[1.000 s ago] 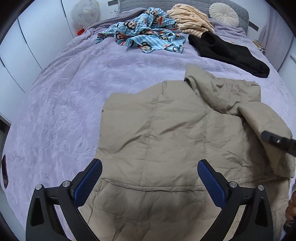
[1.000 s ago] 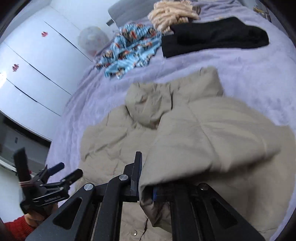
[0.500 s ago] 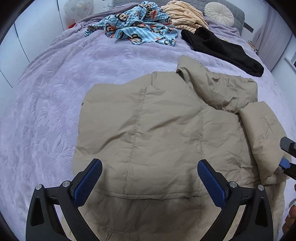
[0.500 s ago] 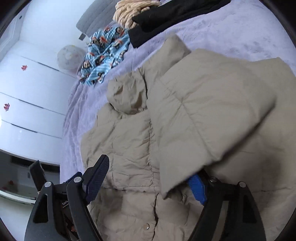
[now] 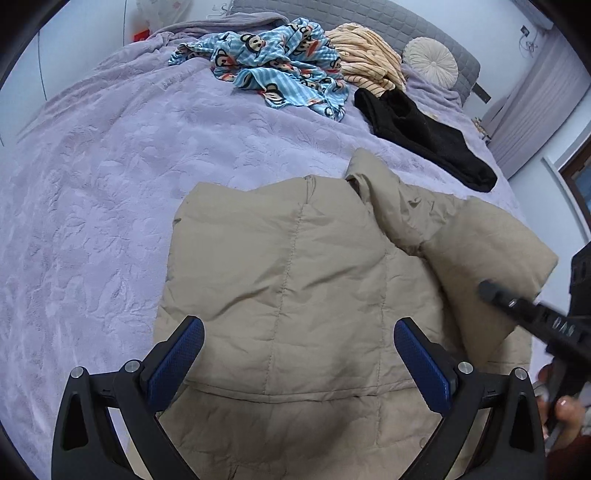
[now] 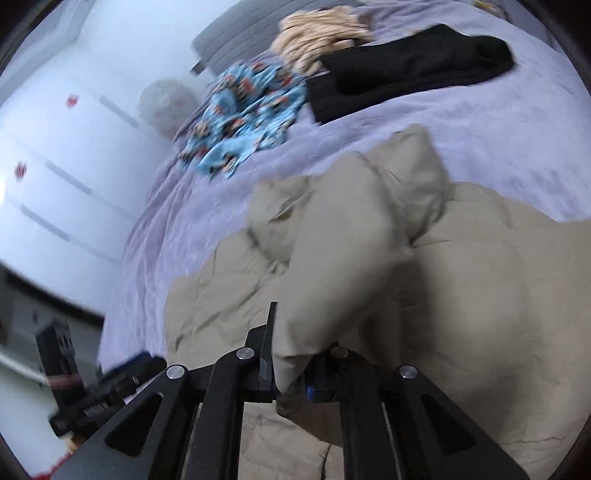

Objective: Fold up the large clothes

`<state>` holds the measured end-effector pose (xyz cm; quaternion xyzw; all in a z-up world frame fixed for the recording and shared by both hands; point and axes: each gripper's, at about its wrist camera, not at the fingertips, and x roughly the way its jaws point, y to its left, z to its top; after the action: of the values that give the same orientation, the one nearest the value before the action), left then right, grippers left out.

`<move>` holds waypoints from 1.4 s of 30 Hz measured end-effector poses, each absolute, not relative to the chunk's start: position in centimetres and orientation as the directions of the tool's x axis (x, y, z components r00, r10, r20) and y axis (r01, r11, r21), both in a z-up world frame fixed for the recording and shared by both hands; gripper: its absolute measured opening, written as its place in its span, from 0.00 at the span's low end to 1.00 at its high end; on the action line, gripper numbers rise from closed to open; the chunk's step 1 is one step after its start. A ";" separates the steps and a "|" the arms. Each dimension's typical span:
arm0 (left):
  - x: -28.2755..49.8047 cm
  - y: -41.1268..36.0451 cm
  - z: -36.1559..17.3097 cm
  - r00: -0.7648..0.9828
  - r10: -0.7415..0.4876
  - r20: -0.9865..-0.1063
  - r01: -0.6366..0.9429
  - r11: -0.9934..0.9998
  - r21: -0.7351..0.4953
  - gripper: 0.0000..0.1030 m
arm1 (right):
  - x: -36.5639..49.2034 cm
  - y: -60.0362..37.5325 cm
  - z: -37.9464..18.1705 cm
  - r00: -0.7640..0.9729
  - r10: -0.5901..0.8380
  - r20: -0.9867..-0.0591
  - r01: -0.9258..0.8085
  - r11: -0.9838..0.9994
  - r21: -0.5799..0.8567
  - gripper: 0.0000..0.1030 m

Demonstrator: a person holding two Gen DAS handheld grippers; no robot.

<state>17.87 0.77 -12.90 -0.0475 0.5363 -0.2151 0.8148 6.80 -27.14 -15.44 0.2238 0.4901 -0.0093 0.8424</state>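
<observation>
Beige quilted puffer jacket (image 5: 295, 295) spread on a bed, its sleeve pinched in the right gripper.

The bed's lavender embossed plush cover (image 5: 110, 177) fills most of both views; the padded jacket lies on its near part, stitched into soft panels, its lower hem cut off by the frame edge. Farther up the bed lie a crumpled blue cartoon-monkey print garment (image 5: 280, 62), a long black knit garment (image 5: 417, 129), a striped cream garment (image 5: 365, 55) and a round pleated cream cushion (image 5: 430, 62) against the grey quilted headboard (image 5: 332, 9). The left gripper (image 5: 299, 356) hovers over the jacket with jaws wide and nothing between them. The right gripper (image 6: 290, 373) has just closed its jaws on a fold of the jacket's sleeve (image 6: 340, 280); that view is motion-blurred, so finer detail is lost.
</observation>
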 end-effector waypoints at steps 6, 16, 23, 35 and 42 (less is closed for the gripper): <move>18.2 -1.3 -12.7 0.254 -0.534 -0.807 0.352 0.828 -0.437 1.00 | 5.4 -22.7 -18.4 0.360 0.206 -0.910 0.157 0.948 0.277 0.57; 18.7 -8.3 -18.0 0.114 -0.533 -0.839 0.359 0.809 -0.465 0.62 | -7.5 -37.6 -18.1 0.409 0.239 -0.881 0.592 0.665 0.455 0.64; 18.2 -8.5 -16.4 0.135 -0.545 -0.827 0.364 0.804 -0.471 0.10 | -11.2 -44.4 -17.0 0.588 0.077 -0.805 0.675 0.501 0.541 0.21; 19.1 -5.9 -17.5 0.215 -0.390 -0.896 0.376 0.879 -0.292 0.18 | -10.6 -45.1 -20.2 0.525 0.056 -0.849 0.708 0.526 0.472 0.08; 19.3 -2.7 -12.6 0.335 -0.334 -0.881 0.393 0.899 -0.192 0.18 | -11.7 -42.6 -15.3 0.488 0.115 -0.865 0.629 0.641 0.440 0.16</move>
<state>19.27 -2.70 -12.62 0.0278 0.5317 -0.2228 0.8167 -11.68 -42.58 -15.31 0.3893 0.4775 -0.1668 0.7698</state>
